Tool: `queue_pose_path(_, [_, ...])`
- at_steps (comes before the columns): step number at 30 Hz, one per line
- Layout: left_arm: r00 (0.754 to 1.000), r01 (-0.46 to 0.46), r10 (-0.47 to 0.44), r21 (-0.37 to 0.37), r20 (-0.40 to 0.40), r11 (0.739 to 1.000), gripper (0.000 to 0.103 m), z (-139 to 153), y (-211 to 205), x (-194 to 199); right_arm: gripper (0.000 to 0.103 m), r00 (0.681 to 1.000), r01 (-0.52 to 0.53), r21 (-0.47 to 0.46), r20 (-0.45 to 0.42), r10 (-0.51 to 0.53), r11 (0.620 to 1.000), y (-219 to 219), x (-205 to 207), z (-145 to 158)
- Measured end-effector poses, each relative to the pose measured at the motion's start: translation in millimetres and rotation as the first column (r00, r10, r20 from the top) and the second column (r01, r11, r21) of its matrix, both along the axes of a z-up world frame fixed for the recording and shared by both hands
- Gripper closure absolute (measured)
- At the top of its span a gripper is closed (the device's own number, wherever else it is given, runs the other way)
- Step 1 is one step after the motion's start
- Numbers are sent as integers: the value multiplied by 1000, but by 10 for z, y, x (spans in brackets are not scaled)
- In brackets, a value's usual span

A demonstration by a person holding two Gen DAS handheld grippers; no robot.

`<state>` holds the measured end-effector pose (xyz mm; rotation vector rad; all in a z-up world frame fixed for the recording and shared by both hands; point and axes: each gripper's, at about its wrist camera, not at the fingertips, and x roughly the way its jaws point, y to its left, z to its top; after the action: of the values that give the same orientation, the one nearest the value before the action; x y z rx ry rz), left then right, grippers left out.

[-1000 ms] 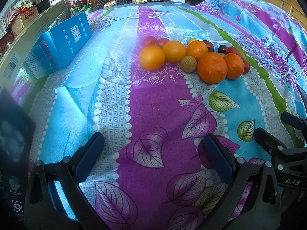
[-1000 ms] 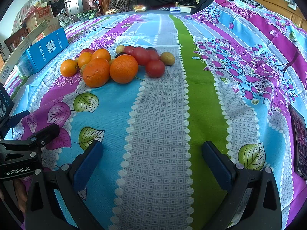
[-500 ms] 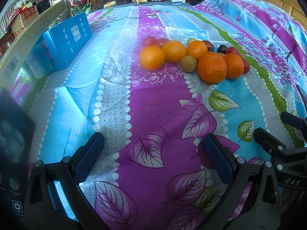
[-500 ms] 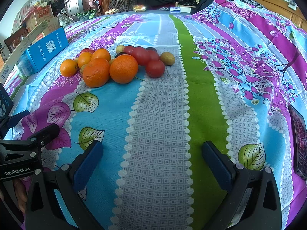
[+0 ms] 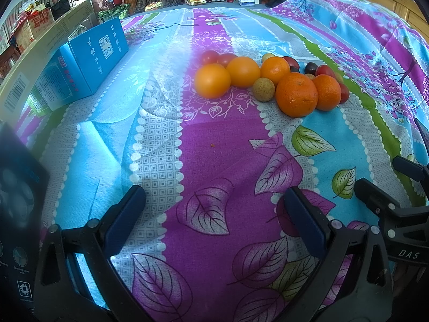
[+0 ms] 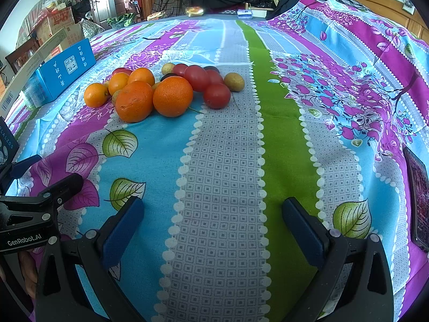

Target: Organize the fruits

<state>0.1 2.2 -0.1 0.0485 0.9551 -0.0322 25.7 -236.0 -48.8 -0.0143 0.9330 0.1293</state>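
Observation:
A heap of fruit lies on the flowered bedspread: several oranges [image 5: 296, 94] [image 6: 134, 101], several red tomatoes [image 6: 216, 95] [image 5: 325, 70], small tan round fruits [image 5: 263, 89] [image 6: 233, 81] and a dark plum [image 5: 310, 67]. My left gripper [image 5: 214, 210] stands open low over the cloth, well short of the heap, nothing between its fingers. My right gripper [image 6: 211, 216] is open too, near the front, with the fruit far ahead to its left. Each gripper's frame shows at the edge of the other's view.
A blue carton [image 5: 88, 59] [image 6: 63, 72] lies left of the fruit, with a long cardboard box [image 5: 32, 72] behind it. A dark box [image 5: 18, 201] sits at the near left. A phone [image 6: 418, 198] lies at the right. Clothes and clutter fill the far end.

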Motion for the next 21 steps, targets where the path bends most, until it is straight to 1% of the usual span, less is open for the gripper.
queue_pose_path(21, [1000, 0, 0, 0, 0, 1000, 0, 0, 0, 0, 0, 1000, 0, -6, 0, 0, 1000, 19, 17, -14])
